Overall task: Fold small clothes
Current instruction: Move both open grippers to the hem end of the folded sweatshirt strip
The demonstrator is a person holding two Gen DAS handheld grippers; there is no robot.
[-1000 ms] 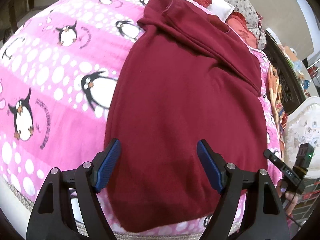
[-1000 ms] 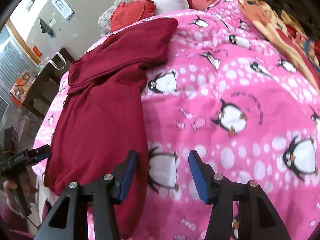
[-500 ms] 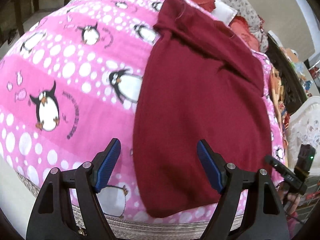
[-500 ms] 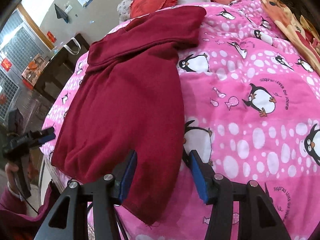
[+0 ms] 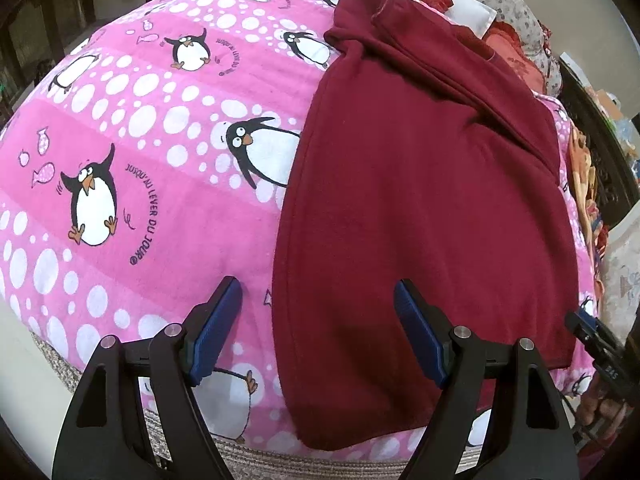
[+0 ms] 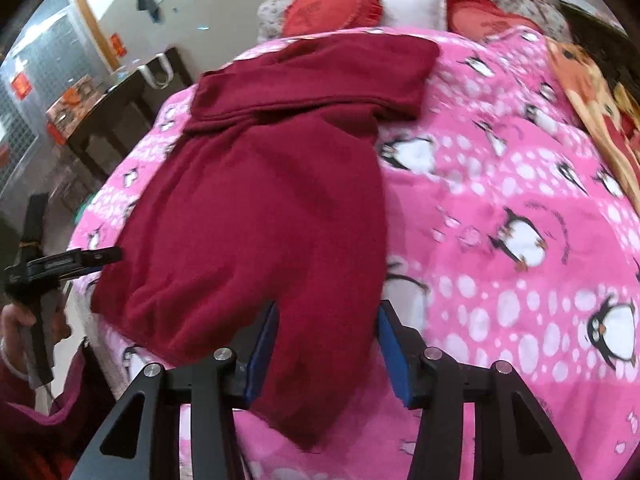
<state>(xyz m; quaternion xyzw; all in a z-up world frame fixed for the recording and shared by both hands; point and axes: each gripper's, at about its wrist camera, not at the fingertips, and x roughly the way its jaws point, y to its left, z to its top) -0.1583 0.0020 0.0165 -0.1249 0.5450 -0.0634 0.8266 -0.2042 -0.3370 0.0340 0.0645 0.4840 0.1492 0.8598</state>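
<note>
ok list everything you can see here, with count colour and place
garment: one, maroon, laid flat on the blanket, near hem at the bed edge
blanket: one, pink with white dots and penguins, covering the bed
cushions: two, red, at the far end of the bed
pillow: one, white, between the cushions
cloth: one, orange patterned, along the bed's far right side
side table: one, dark, beside the bed
left hand-held gripper: one, black with blue pads, open over the garment's near left edge
right hand-held gripper: one, black with blue pads, jaws just closing, garment's near right corner between them
</note>
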